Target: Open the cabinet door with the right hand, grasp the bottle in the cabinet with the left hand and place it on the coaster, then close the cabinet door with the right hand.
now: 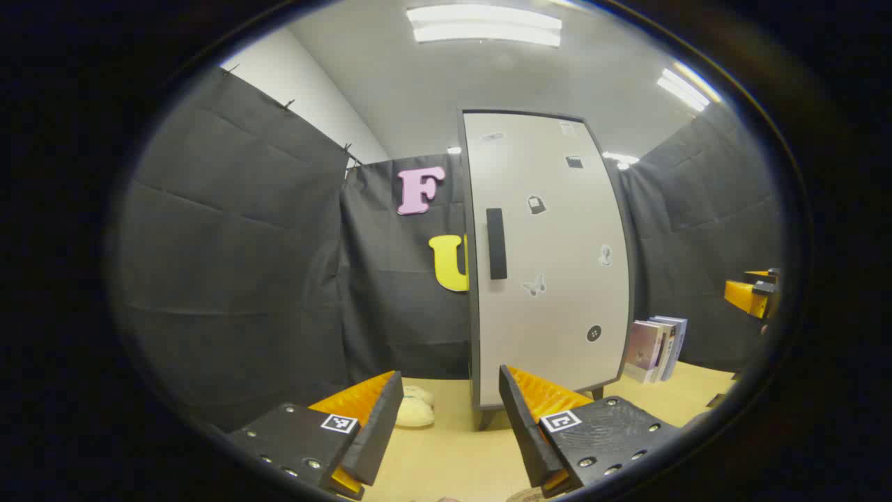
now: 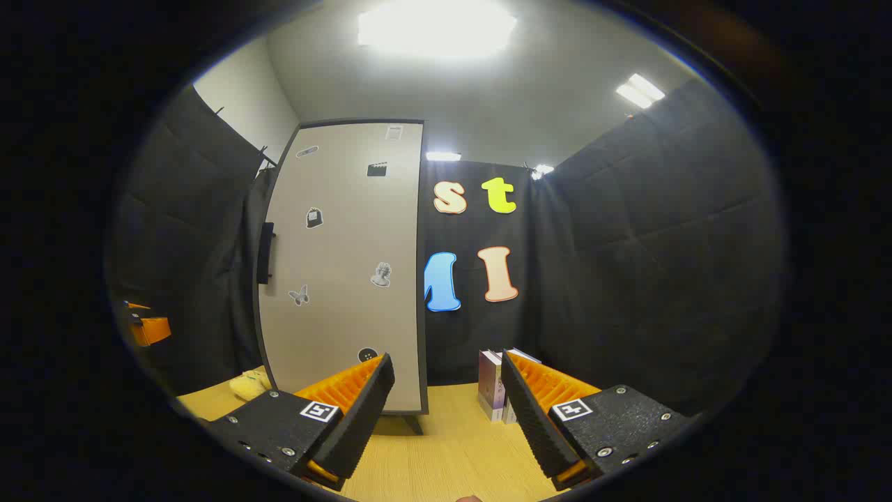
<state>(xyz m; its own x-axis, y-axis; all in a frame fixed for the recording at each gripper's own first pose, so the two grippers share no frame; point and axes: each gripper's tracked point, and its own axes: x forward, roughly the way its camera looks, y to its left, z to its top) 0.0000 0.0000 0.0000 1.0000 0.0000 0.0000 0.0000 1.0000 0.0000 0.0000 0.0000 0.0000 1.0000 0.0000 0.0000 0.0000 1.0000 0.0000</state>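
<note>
Tall pale cabinet door, shut, upright, stickered, with a dark vertical handle near its left edge.

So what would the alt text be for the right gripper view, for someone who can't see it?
A tall cabinet with its door shut and a dark handle on its left edge stands on a wooden table, with the open right gripper empty in front of it. A few books stand to the cabinet's right.

Pale grey cabinet door with black handle and small stickers, tan wood-grain table.
</note>
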